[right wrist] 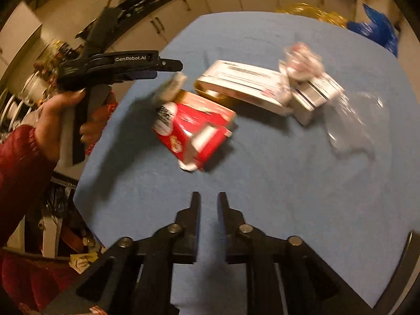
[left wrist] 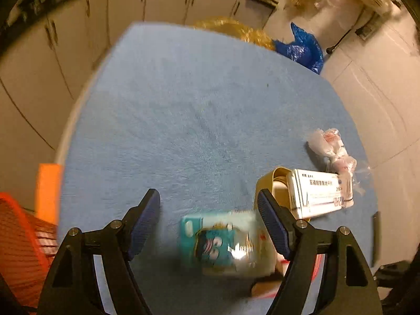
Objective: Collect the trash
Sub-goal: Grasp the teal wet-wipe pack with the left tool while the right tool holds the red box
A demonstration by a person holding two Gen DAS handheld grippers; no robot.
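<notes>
The teal carton point(left wrist: 218, 239) with the cartoon face lies flat on the blue tabletop point(left wrist: 183, 120), and the left gripper point(left wrist: 210, 220) is right over it. Its fingers point(left wrist: 145, 223) stand wide apart, nothing pressed between them; the carton sits in the gap, closer to the right-hand finger than the left. Its long axis looks to run across the gap, though motion blur softens the edges, so I judge that loosely.

In the right wrist view the left gripper point(right wrist: 168, 78) hovers at the near end of the pile, held in a hand point(right wrist: 60, 115) with a red sleeve point(right wrist: 18, 157), just above the crushed red carton point(right wrist: 197, 131).

Outward from there: a white medicine box point(left wrist: 320, 194) lies beside the teal carton, propped against a yellow tin point(left wrist: 267, 183), with a crumpled clear wrapper point(left wrist: 330, 147) just past it. An orange basket point(left wrist: 21, 249) waits at the tabletop's left edge, the likely place for the trash.

The right gripper point(right wrist: 208, 204) hangs well short of the pile, fingers point(right wrist: 195, 210) nearly together with only a narrow slit, holding nothing. The red carton lies ahead of it, slightly left.

So the left hand is plainly nearer. The coming move looks like a short drop and a squeeze across the teal carton.
</notes>
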